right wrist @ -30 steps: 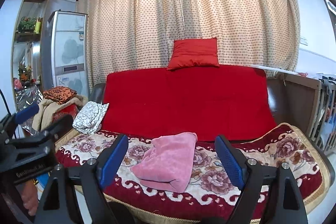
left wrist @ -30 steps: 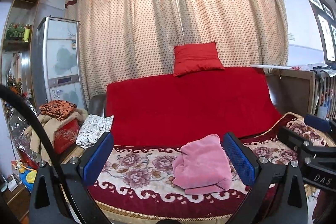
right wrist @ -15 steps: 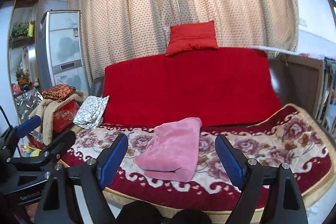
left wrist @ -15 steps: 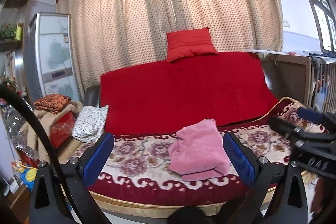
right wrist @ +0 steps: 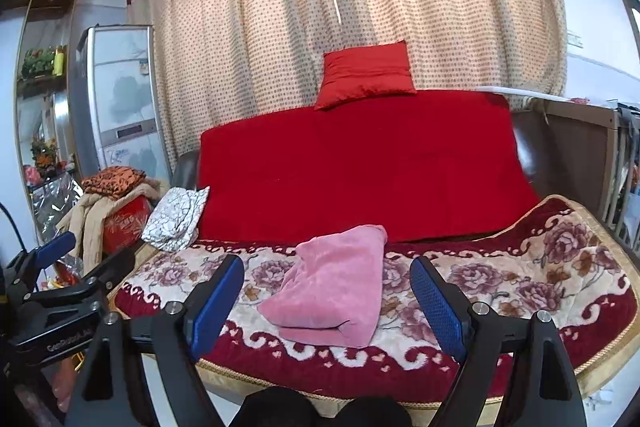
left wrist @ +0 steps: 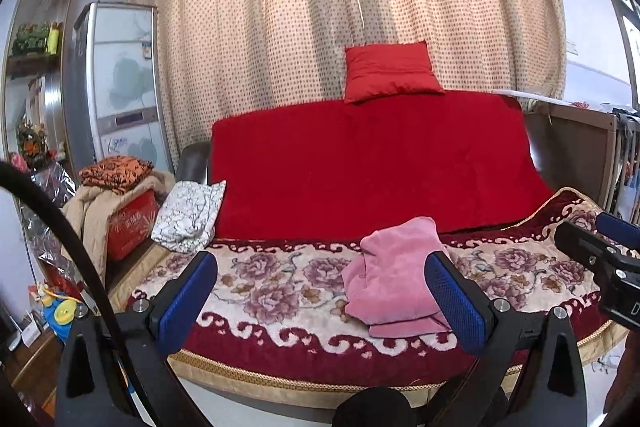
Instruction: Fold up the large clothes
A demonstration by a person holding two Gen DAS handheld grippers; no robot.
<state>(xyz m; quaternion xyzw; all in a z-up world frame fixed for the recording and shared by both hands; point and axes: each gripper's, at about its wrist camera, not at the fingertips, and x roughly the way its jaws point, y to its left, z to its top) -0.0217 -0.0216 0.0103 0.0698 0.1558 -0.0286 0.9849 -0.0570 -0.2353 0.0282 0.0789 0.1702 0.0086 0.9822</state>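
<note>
A folded pink garment (left wrist: 394,273) lies on the floral blanket (left wrist: 276,279) covering the sofa seat, in front of the red backrest cover (left wrist: 360,167). A red cushion (left wrist: 390,71) sits atop the backrest against the dotted curtain (left wrist: 320,7). A white patterned cloth (left wrist: 188,215) rests at the sofa's left end, beside a clothes pile (left wrist: 116,175) on a red box (left wrist: 132,223). Left gripper (left wrist: 322,303) and right gripper (right wrist: 326,301) both hover short of the sofa, fingers spread wide and released, holding nothing.

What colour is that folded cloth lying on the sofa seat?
Pink. The folded cloth shows best in the right wrist view.
</note>
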